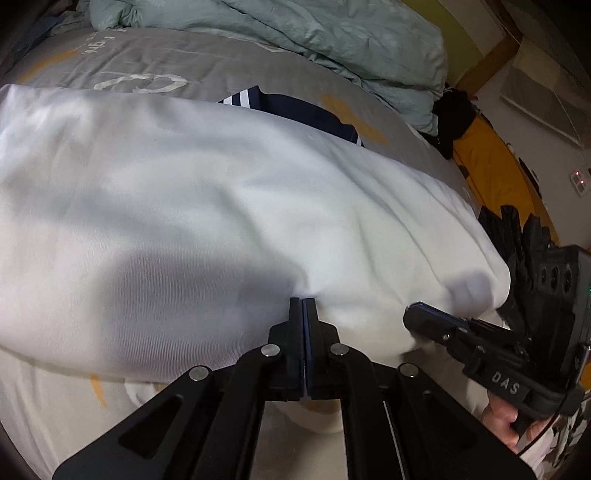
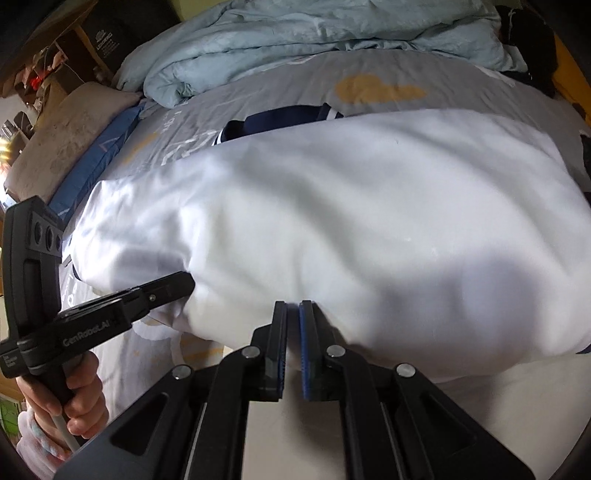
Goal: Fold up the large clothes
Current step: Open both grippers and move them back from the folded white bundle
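A large white garment [image 1: 207,192] lay spread across a bed, over a grey bedsheet [image 1: 155,66] printed with white lettering and orange patches. Along the garment's far edge a navy collar [image 1: 295,107] with white stripes stuck out from underneath. A rumpled pale green-blue duvet [image 1: 295,33] was heaped beyond it, at the far side of the bed. In the left wrist view, the left gripper [image 1: 303,301] was clenched at the near edge of the garment, its fingers pressed together with a pinch of white cloth apparently caught at the tips. The right gripper [image 2: 293,304] sat at the same near edge, further along; its fingers were drawn almost together with a narrow slit between the blue pads, and white fabric seemed to fill that slit, so it looked to be gripping the cloth too, though less certainly. Each gripper also showed in the other's view, held by a bare hand [image 2: 70,391] low at the edge of the frame. The step in hand appeared to be taking hold of the near edge with both tools, ready for a fold. The next move would likely call for lifting both grips together, evenly, and carrying the edge across toward the collar side without letting the slippery cloth sag or slide free.
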Available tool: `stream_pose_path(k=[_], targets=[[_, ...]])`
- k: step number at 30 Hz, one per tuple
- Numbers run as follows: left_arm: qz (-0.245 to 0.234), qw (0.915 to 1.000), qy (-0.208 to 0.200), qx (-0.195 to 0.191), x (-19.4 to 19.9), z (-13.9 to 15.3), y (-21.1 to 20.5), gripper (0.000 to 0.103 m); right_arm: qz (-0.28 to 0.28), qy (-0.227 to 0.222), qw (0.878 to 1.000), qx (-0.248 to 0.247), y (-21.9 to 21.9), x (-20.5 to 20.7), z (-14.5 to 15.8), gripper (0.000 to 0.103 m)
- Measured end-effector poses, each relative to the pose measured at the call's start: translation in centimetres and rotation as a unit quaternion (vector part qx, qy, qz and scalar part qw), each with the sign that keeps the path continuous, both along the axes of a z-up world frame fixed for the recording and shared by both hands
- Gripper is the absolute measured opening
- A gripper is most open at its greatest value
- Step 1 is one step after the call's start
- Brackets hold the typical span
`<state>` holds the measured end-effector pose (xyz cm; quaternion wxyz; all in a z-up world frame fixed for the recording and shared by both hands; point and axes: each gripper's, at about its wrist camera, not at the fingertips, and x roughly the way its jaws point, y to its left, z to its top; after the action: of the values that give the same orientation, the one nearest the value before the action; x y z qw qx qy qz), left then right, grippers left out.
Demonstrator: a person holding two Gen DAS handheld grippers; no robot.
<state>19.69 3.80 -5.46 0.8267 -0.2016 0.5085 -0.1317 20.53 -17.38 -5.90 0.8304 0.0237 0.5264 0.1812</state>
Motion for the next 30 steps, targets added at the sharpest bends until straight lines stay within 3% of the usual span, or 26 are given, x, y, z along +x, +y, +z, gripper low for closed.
stream_pose_path(k=[2,4,6,7,9,11,14,16,21,24,25,27,30], targets=[[0.005,1.0000,-0.001,0.008,-0.9,0.2,-0.1,0.004,-0.004,0.016,1.000,0.005,-0.3,-0.4,0.0,0.004],[0.006,0.9984,-0.017,0.054,-2.0,1.1,-0.1,0.004,-0.006,0.007,1.000,0.015,-0.8,-1.0,0.8,0.004],[0.043,0.9928,-0.064,0.092,-3.4,2.9,1.1,0.003,-0.023,-0.055,0.998,0.019,-1.6,-2.0,3.5,0.007],[0.039,0.9919,-0.083,0.088,-4.0,3.8,1.5,0.004,-0.021,-0.101,0.995,0.014,-2.1,-2.8,5.8,0.007],[0.018,0.9896,-0.113,0.086,-5.2,6.0,2.3,0.004,-0.023,-0.142,0.989,0.013,-2.9,-4.0,8.4,0.012],[0.022,0.9846,-0.131,0.114,-6.1,7.9,2.8,0.004,-0.031,-0.163,0.986,0.018,-3.8,-5.1,10.1,0.022],[0.027,0.9810,-0.156,0.113,-7.3,10.4,3.7,0.004,-0.044,-0.209,0.977,0.010,-4.4,-7.2,11.6,0.023],[0.027,0.9752,-0.181,0.124,-8.0,11.8,3.9,0.009,-0.054,-0.242,0.969,0.001,-4.1,-8.6,12.5,0.023],[0.026,0.9678,-0.217,0.124,-9.1,13.1,4.4,0.047,-0.060,-0.292,0.954,-0.008,-3.5,-11.8,13.7,0.028],[0.035,0.9642,-0.233,0.122,-9.4,13.4,4.4,0.068,-0.066,-0.309,0.949,-0.011,-3.3,-12.8,13.6,0.043],[0.034,0.9628,-0.238,0.124,-9.5,13.5,4.4,0.073,-0.069,-0.313,0.947,-0.009,-3.5,-13.0,13.5,0.052],[0.033,0.9593,-0.246,0.134,-9.7,13.5,4.3,0.095,-0.057,-0.315,0.947,0.003,-3.6,-13.2,13.1,0.058],[0.041,0.9507,-0.269,0.148,-10.6,13.1,4.3,0.103,-0.050,-0.307,0.950,0.029,-4.2,-13.1,12.4,0.069]])
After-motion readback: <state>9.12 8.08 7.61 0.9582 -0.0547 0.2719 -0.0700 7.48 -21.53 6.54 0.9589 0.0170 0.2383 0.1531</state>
